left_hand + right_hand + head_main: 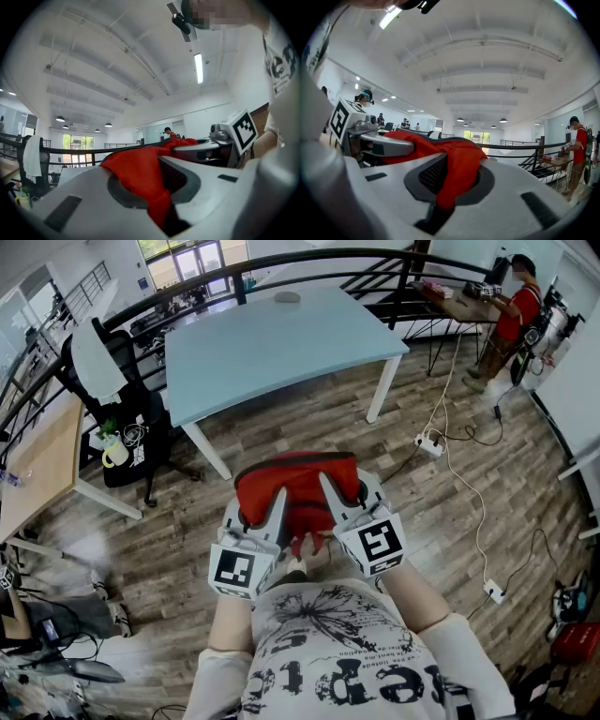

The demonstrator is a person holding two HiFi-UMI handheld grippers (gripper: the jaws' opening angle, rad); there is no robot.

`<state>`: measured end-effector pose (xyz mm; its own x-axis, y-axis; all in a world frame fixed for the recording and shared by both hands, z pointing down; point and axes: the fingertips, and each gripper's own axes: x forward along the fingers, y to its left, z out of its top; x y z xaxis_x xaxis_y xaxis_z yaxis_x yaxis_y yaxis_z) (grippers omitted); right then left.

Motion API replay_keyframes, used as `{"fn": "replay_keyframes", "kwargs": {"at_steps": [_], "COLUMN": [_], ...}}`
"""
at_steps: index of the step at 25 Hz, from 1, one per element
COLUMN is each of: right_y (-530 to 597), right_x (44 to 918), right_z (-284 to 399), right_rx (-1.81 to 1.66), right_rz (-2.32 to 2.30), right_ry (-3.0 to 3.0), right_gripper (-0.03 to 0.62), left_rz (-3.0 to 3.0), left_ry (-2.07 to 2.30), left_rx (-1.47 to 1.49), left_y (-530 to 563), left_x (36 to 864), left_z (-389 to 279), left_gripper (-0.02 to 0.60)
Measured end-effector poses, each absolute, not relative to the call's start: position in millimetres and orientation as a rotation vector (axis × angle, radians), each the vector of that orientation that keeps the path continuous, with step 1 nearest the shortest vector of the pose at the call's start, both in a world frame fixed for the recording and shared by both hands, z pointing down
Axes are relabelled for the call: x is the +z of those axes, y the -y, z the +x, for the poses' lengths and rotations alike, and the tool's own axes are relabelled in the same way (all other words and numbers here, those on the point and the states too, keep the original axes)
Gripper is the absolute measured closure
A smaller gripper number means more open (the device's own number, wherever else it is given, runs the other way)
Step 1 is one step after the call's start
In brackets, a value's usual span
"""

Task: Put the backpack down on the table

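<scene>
Jaws of both grippers are clenched on cloth. The left gripper pinches one fold of the single red fabric backpack between its two white fingers. The right gripper pinches a second fold of the same bag. Each gripper view shows red cloth drawn down into the narrow gap between the dark mesh pads. The two grippers sit side by side, pointing level and away from the person's body. Each carries one marker cube.

The backpack spans from one pair of jaws to the other and bulges just ahead of them. It is off the table, held over the wood-plank floor.

Right of the jaws, two white power strips lie on the floor, one nearer the person and one further ahead, with white cable trailing beside them.

Left of the jaws stands one black office chair with a white garment over its back.

Ahead of the jaws, well apart from the bag, stands one light-blue table with white legs. One small grey oval object lies near its far edge.

Beyond the table runs one curved black metal railing. Far ahead and right, one person in a red shirt stands at a desk.
</scene>
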<state>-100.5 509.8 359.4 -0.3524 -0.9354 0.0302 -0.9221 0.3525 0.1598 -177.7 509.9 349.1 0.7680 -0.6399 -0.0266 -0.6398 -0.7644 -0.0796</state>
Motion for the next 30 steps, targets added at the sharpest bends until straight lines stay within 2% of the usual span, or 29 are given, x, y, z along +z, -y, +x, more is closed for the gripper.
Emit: {"fn": "replay_keyframes", "kwargs": {"at_steps": [12, 30], "right_y": [-486.4, -361.3], "right_x": [357.8, 380.5], "right_z": [-92.9, -103.5], "right_rx": [-0.17, -0.035], "right_rz": [1.737, 1.829], "right_ry": [2.472, 2.428], "right_gripper": [0.566, 0.565], "left_rz": [-2.897, -2.984], "left_ry": [-1.023, -0.908], "left_rx": [0.003, -0.028], "left_y": [-484.3, -356.4], "left_x": [348.8, 376.6], "left_z": [-169.5, -182.5], "left_gripper": [0.529, 0.529]}}
